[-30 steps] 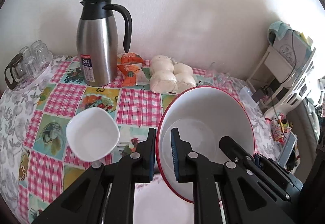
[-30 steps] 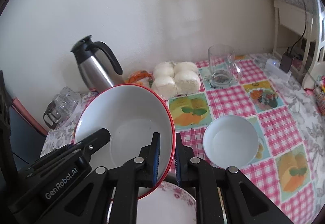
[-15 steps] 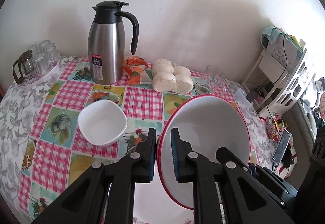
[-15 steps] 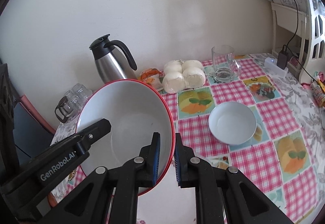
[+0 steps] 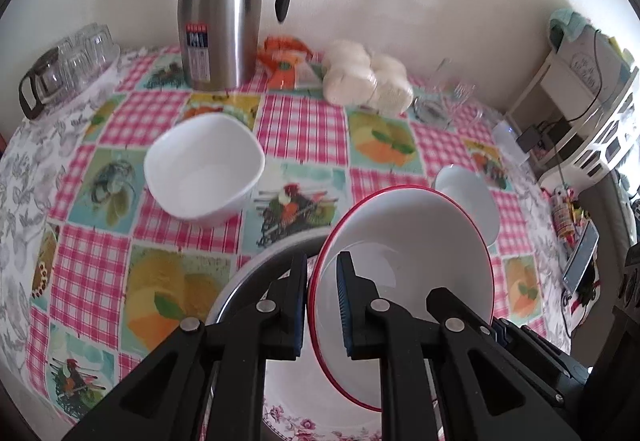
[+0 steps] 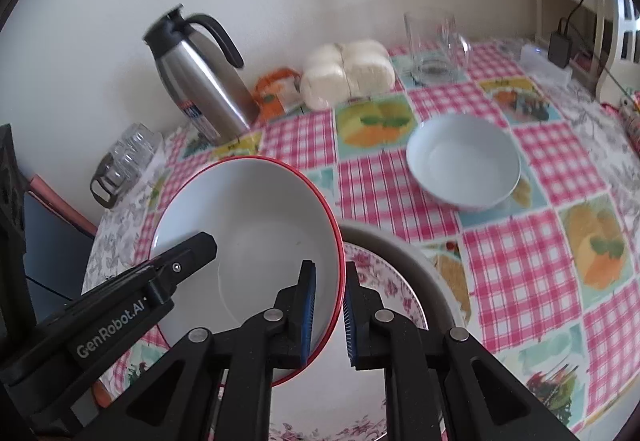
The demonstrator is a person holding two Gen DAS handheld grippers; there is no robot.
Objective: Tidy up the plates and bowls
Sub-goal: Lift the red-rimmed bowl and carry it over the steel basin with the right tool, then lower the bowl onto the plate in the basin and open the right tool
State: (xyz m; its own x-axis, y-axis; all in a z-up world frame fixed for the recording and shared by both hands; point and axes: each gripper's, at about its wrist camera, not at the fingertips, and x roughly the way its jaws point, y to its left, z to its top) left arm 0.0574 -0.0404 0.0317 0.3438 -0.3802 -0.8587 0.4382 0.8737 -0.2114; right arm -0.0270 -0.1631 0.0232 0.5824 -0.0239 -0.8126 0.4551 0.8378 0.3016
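Note:
A large white bowl with a red rim (image 5: 416,241) (image 6: 256,225) hangs tilted just above a floral plate (image 5: 296,413) (image 6: 384,277) that lies at the table's near edge. My left gripper (image 5: 322,273) is shut on the bowl's left rim. On the opposite rim my right gripper (image 6: 330,281) is shut too. A squarish white bowl (image 5: 204,165) rests on the cloth to the left. Farther right lies a round white bowl (image 6: 464,161) (image 5: 468,197).
At the back stand a steel thermos jug (image 5: 224,5) (image 6: 200,81), an orange packet (image 5: 284,61), bagged white buns (image 5: 366,81) (image 6: 348,73) and a glass mug (image 6: 434,45). Upturned glasses (image 5: 68,61) sit far left. A white shelf unit (image 5: 588,89) flanks the table's right.
Both grippers have come down and tipped forward with the red-rimmed bowl. The floral plate beneath it now shows more fully, and the table's bowls look closer.

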